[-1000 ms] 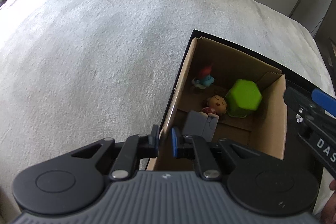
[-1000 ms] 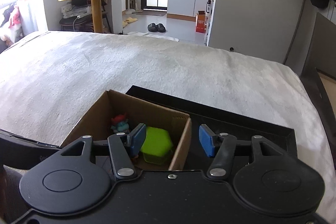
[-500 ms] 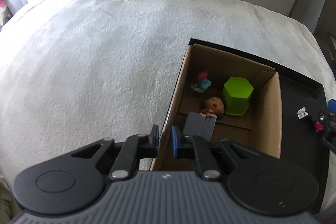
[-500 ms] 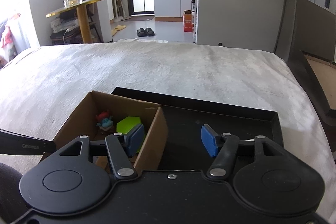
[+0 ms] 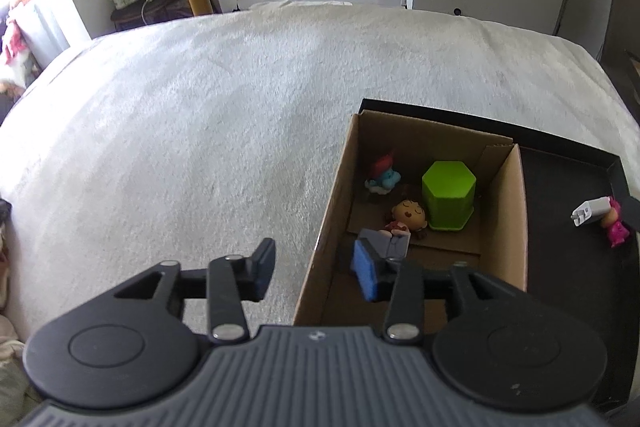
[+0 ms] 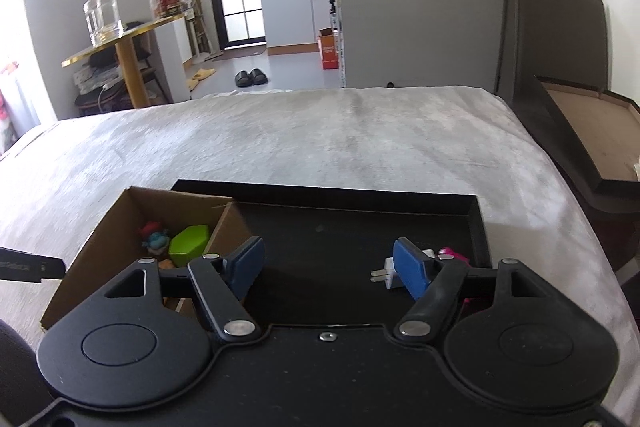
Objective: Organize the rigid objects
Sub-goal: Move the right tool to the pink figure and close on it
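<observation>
A cardboard box [image 5: 508, 219] sits in the left end of a black tray [image 5: 568, 291] on a white bed. In the box are a green hexagonal block [image 5: 448, 195], a blue and red figure [image 5: 382, 177], a brown-haired doll [image 5: 408, 217] and a grey block [image 5: 386, 245]. A white plug [image 5: 590, 211] and a pink figure [image 5: 614, 227] lie at the tray's right end. My left gripper [image 5: 314, 273] is open, its jaws astride the box's left wall. My right gripper [image 6: 328, 265] is open and empty above the tray, the plug [image 6: 386, 273] by its right finger.
The white bedcover [image 5: 200, 147] spreads wide to the left and beyond the tray. A dark flat box lid [image 6: 580, 131] leans off the bed's right side. A gold side table [image 6: 120, 47] with a glass jar stands beyond the bed.
My left gripper has opened; it was nearly shut around the box's left wall. Both grippers have pulled back and up. The right gripper has shifted right, over the tray, towards the plug.
</observation>
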`<action>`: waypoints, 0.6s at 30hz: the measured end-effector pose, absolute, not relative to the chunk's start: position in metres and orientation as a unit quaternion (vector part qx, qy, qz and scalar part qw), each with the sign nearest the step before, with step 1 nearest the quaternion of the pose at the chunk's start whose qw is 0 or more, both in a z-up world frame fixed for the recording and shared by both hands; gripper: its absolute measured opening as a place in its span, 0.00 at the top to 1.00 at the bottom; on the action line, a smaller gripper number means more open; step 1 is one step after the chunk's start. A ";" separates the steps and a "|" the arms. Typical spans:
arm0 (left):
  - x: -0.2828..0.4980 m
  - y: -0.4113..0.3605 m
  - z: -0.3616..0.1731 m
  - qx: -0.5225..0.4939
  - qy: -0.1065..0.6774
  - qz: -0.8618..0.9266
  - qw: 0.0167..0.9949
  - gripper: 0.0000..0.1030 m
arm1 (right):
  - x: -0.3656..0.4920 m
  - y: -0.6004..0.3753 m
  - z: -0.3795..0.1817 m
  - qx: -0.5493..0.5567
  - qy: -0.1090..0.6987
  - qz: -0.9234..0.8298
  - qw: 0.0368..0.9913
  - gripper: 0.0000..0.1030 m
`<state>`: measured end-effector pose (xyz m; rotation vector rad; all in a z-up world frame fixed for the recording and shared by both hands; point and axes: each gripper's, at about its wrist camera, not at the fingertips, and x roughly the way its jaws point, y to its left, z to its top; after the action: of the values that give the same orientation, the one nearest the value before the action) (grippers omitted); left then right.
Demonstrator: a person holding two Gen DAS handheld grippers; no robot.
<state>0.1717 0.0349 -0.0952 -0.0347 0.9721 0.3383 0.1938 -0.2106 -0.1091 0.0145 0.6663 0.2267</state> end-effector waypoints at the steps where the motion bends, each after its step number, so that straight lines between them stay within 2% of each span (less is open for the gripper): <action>1: 0.174 0.033 -0.094 -0.010 0.467 0.161 0.869 0.54 | 0.194 -0.215 -0.110 0.011 0.326 0.110 0.939 0.31; 4: 0.179 0.023 -0.090 0.013 0.468 0.157 0.870 0.53 | 0.196 -0.226 -0.114 0.023 0.326 0.105 0.939 0.30; 7: 0.180 0.013 -0.085 0.033 0.460 0.162 0.872 0.47 | 0.198 -0.237 -0.118 0.036 0.327 0.102 0.939 0.30; 18: 0.188 -0.012 -0.087 0.034 0.459 0.159 0.873 0.35 | 0.214 -0.277 -0.149 0.063 0.321 0.067 0.943 0.32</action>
<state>0.1876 -0.0118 -0.0868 0.0703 0.9592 0.3328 0.2141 -0.2765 -0.1494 0.1286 0.6545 0.1362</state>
